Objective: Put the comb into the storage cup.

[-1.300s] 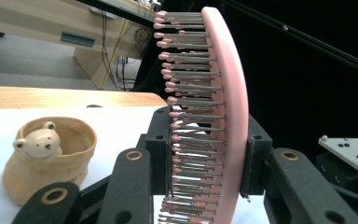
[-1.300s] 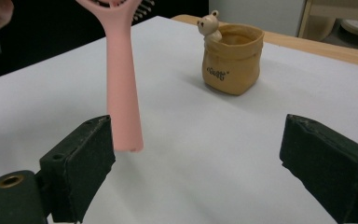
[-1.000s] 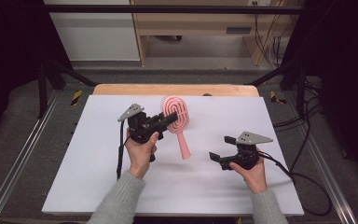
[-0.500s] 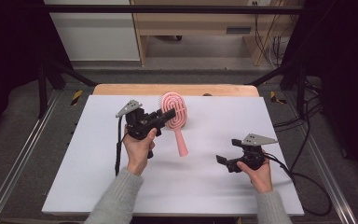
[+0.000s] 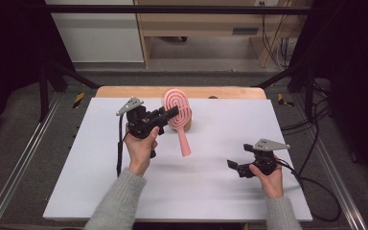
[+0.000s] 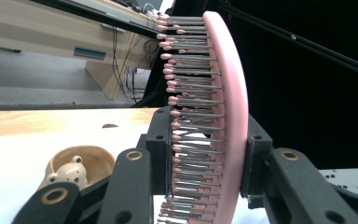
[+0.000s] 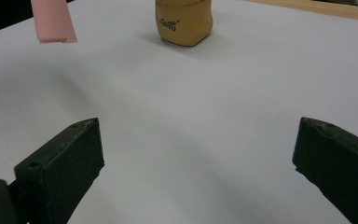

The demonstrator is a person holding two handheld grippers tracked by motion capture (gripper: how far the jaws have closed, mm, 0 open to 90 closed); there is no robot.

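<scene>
Smooth pink plastic hairbrush [image 5: 178,109], matt white table [image 5: 211,182]

Looking down and forward from above the near edge of the white rectangular surface [image 5: 172,191], taking in both forearms and the floor beyond. Riding the left tongs [image 6: 205,158], facing along the jaws, pressing very close to the pink oval plastic hairbrush [image 6: 223,102]. Riding the right tongs [image 7: 196,163] low over the surface, facing a tan rounded ceramic jar [image 7: 184,21]. Sharing that jar and the brush across all three views.
</scene>
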